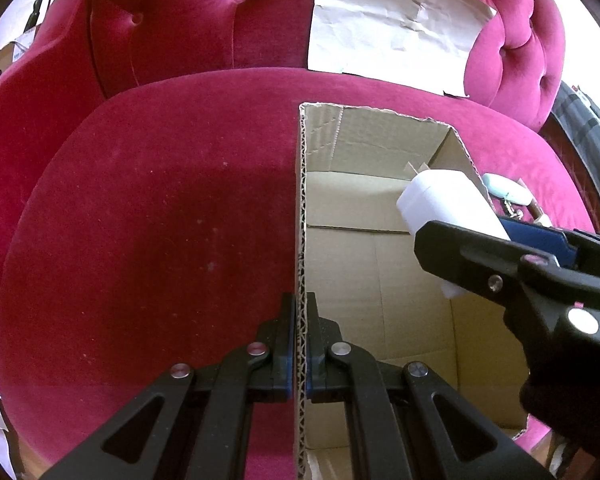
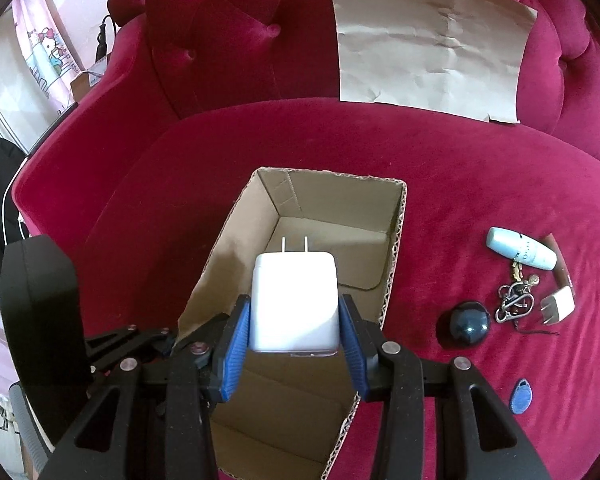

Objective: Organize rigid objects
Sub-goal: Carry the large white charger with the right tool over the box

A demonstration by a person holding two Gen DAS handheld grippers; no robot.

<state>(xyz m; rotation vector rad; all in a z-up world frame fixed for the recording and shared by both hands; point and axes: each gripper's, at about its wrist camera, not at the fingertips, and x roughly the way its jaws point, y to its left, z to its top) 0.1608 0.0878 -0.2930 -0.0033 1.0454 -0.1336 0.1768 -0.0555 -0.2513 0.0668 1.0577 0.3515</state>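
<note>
I see a white, rounded-square plastic charger between my right gripper's blue pads, prongs pointing away, above the open brown cardboard box. My left gripper pinches that box's wall.

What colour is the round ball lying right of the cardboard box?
Dark navy, almost black and glossy; the ball shows best in the right wrist view.

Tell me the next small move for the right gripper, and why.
Probably lower a little, then open. The right gripper holds the white charger above the open cardboard box, whose floor looks bare beneath it, while the left gripper pinches the box wall to steady it.
</note>
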